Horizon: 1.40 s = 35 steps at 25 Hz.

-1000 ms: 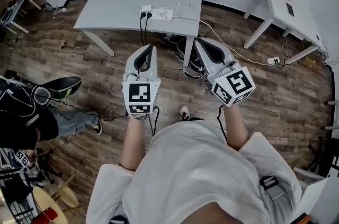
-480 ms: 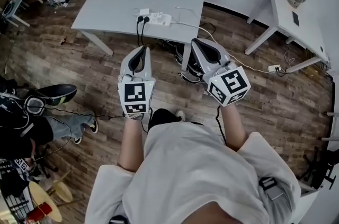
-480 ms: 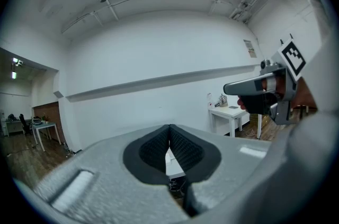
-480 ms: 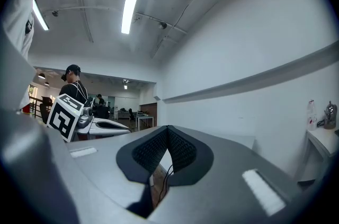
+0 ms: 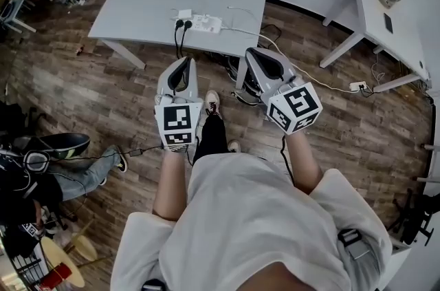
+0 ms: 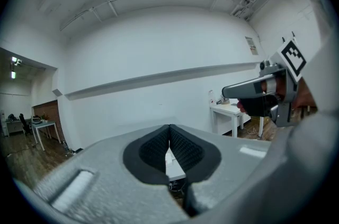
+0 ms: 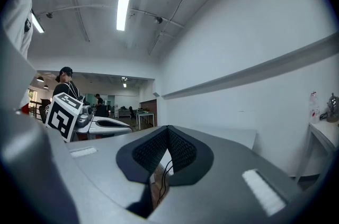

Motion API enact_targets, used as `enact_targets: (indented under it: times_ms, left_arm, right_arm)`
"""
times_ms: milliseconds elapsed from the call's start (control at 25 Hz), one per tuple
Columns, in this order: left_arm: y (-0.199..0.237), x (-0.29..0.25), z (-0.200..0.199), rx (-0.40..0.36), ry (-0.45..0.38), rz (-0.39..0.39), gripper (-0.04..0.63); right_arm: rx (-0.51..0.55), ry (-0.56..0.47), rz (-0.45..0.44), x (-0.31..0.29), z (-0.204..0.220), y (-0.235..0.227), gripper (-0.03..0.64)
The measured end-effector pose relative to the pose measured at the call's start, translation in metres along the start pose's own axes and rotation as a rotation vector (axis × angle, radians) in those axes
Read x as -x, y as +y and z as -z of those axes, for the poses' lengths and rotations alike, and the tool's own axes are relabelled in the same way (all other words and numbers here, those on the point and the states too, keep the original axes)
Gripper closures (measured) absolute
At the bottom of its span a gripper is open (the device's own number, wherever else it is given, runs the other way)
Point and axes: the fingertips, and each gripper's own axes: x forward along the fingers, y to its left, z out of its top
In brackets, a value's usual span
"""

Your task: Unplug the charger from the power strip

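The left gripper is clenched on nothing: in the left gripper view its ribbed black pads meet at the tips. It points up the head view at the grey table, well short of it.

Straight ahead of it, at the table's near edge, two black plugs sit in the left end of the power strip. Their black cables drop over the edge. A small white block lies just beyond the plugs. Whether the charger is this block or one of the plugs cannot be told at this range.

The strip is a white, hard, rectangular bar. Its long axis runs left to right along the table edge.

The right gripper is likewise closed and empty. The strip lies ahead and to its left, so the left gripper is judged the better aligned for the plugs. A thin white cord leaves the strip's right end.
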Motion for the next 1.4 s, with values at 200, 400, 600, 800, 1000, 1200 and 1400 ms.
enact_targets:
  times_ms: [200,400,600,800,1000,1200,1400]
  left_arm:
    - [0.014,-0.036,0.007,0.010,0.003,0.016,0.589]
    - [0.029,-0.077,0.009,0.002,0.001,0.029,0.589]
    - [0.043,-0.113,0.022,-0.005,0.042,0.045,0.589]
    - [0.045,-0.143,0.040,-0.007,0.078,0.063,0.588]
    - [0.052,-0.181,0.065,0.016,0.130,0.105,0.571]
    - [0.070,-0.219,0.094,0.056,0.185,0.142,0.558]
    - [0.069,-0.238,0.119,0.040,0.228,0.202,0.546]
  right_arm:
    - [0.013,0.017,-0.003,-0.032,0.006,-0.016,0.615]
    - [0.011,0.022,-0.016,-0.067,0.008,-0.035,0.615]
    - [0.021,0.035,0.021,-0.100,0.018,-0.054,0.615]
    - [0.024,0.048,-0.012,-0.123,0.041,-0.062,0.615]
    - [0.090,0.090,-0.074,-0.156,0.073,-0.068,0.615]
    - [0.064,0.150,-0.115,-0.196,0.108,-0.079,0.615]
    - [0.050,0.213,-0.108,-0.221,0.143,-0.081,0.615]
